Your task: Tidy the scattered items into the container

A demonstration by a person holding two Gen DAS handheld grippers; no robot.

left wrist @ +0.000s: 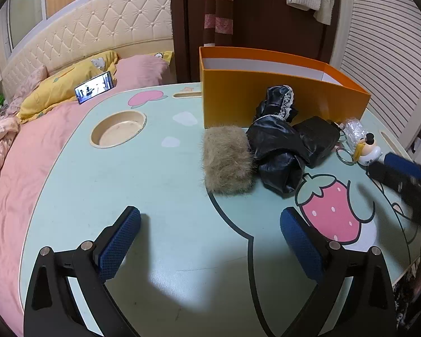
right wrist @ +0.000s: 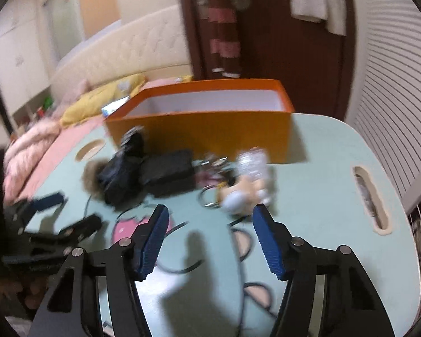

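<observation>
Lot, on table (left wrist: 143,168) before empty orange box (left wrist: 266,98): fur pad (left wrist: 227,163), black cloth (left wrist: 278,151), black case (left wrist: 320,137), toy keychain (right wrist: 238,196), clear packet (right wrist: 252,163). Left gripper (left wrist: 210,241): spread wide, empty, short of fur pad. Right gripper (right wrist: 210,241): parted, empty (view blurred), facing keychain. Advice: straddle one item squarely, clamp, lift clear of box wall

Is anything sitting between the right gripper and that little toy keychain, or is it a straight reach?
Nothing visible blocks it. The right gripper is open and empty, and only bare table lies between it and the toy keychain just ahead. The clear plastic packet and the orange box sit beyond the toy.
</observation>
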